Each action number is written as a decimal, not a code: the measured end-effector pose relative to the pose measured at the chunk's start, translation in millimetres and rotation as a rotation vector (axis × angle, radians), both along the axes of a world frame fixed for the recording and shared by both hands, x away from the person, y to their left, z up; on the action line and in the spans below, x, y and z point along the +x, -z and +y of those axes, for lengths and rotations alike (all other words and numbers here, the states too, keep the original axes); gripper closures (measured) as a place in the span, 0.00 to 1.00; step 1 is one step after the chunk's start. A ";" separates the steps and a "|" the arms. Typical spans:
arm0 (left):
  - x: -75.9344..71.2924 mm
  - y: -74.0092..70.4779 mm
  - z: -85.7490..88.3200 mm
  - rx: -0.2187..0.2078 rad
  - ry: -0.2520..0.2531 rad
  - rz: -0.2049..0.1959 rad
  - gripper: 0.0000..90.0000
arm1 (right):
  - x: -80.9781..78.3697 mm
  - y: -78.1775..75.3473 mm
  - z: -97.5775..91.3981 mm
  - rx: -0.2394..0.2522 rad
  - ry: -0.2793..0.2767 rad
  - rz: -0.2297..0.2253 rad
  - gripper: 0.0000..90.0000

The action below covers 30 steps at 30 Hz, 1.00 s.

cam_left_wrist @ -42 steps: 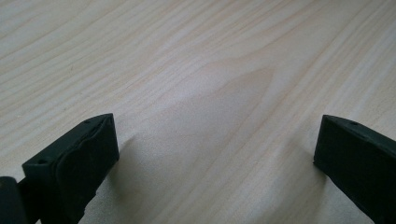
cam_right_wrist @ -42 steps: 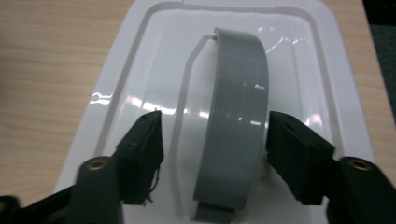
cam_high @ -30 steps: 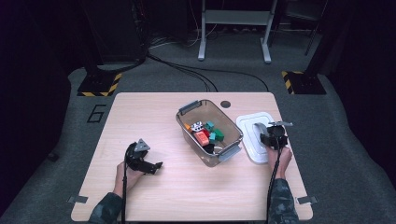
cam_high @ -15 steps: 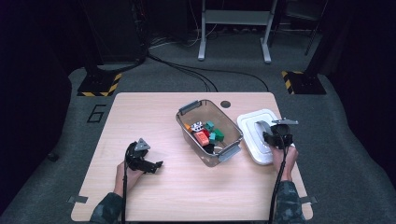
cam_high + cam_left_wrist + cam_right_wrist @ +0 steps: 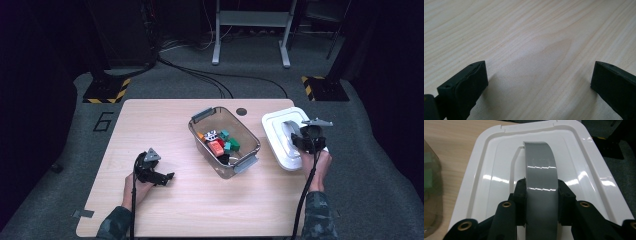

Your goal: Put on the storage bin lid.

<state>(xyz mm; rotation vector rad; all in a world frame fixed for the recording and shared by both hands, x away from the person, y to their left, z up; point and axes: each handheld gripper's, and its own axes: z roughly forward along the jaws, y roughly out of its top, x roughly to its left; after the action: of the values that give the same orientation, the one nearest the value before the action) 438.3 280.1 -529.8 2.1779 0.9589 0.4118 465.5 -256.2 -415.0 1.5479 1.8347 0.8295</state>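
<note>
- The right gripper (image 5: 541, 192) has its two black jaws clamped on the grey handle (image 5: 540, 170) of a white lid (image 5: 486, 177), one jaw on each side of the band.
- In the high view the right gripper (image 5: 306, 139) sits over the lid (image 5: 277, 135), which is near the right edge of the table (image 5: 165, 200), with the person's right hand (image 5: 316, 162) behind the tool.
- The lid lies just beside a clear plastic bin (image 5: 250, 145) at the middle of the table; whether the two touch I cannot tell.
- The bin holds small coloured blocks (image 5: 220, 142), among them red, green and orange ones, and has grey clips at two ends.
- The left gripper (image 5: 539, 82) has its jaws spread wide with nothing between them, just bare wood grain.
- In the high view the left gripper (image 5: 159, 176) rests low over the table's left part, well apart from the bin.
</note>
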 end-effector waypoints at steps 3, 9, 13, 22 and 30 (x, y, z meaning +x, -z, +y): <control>0.0 -0.3 0.2 0.002 0.003 0.002 0.01 | -3.3 -15.0 0.0 -0.010 -0.001 -0.022 0.74; 0.0 -0.4 0.3 0.003 0.003 0.003 0.01 | -7.2 -35.5 4.3 -0.011 -0.013 -0.042 0.74; -0.1 -0.5 0.3 0.005 0.003 0.003 0.01 | -8.3 -46.8 12.1 0.000 -0.032 -0.055 0.74; -0.1 -0.5 0.4 0.006 0.003 0.000 0.01 | -11.3 -67.9 42.3 0.029 -0.100 -0.078 0.74; -0.2 -0.6 0.5 0.005 0.002 0.002 0.01 | -9.8 -76.4 79.5 0.046 -0.183 -0.075 0.74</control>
<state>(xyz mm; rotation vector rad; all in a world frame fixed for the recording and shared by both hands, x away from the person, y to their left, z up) 438.2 280.6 -529.2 2.1837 0.9578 0.4119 455.7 -176.6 -338.6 1.3711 1.9349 1.0057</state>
